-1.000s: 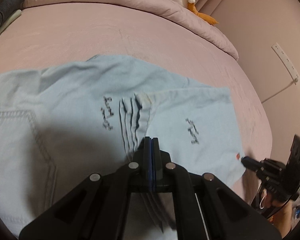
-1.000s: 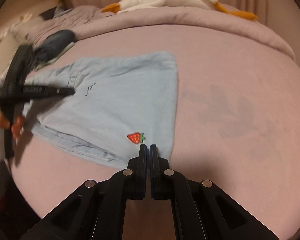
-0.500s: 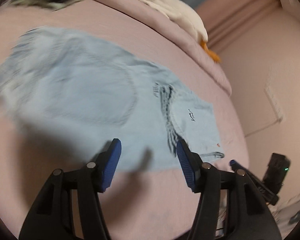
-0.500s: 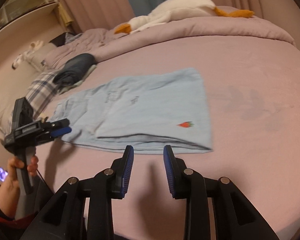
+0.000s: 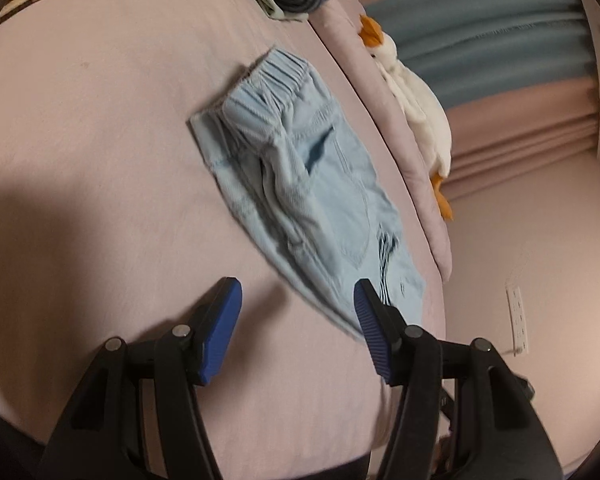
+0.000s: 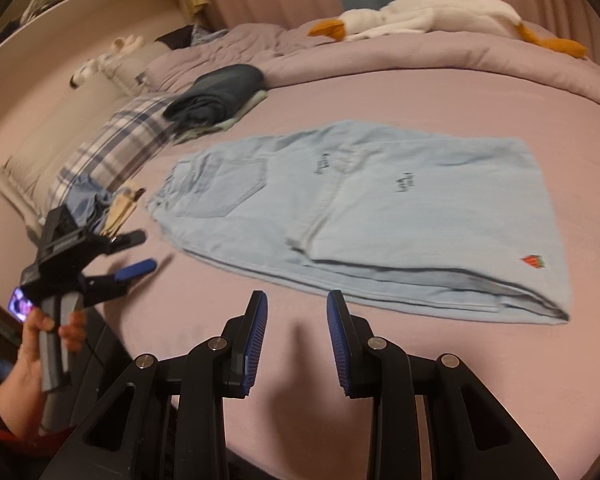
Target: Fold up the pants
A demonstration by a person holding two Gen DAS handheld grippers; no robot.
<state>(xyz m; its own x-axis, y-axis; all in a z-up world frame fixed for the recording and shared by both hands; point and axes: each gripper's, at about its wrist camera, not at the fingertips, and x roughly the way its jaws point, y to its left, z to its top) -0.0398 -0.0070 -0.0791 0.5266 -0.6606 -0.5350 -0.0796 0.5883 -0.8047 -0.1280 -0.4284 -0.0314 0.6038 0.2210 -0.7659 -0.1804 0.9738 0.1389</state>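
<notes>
Light blue pants (image 6: 380, 216) lie flat on the pink bed, folded lengthwise, with a small strawberry patch near the right hem; they also show in the left wrist view (image 5: 300, 184), elastic waistband farthest away. My right gripper (image 6: 296, 308) is open and empty above the sheet, just short of the pants' near edge. My left gripper (image 5: 296, 296) is open and empty at the pants' near edge; from the right wrist view it (image 6: 136, 252) hovers left of the waistband, held in a hand.
A stack of dark folded clothes (image 6: 216, 92) and a plaid pillow (image 6: 116, 144) sit left of the pants. A white plush goose (image 6: 432, 16) lies on the rolled duvet at the back. The bed edge runs close below both grippers. A wall socket (image 5: 518, 312) is on the right.
Both grippers were shut on the pants a second ago, then opened, let go and pulled back. The left one has swung toward the waistband end.
</notes>
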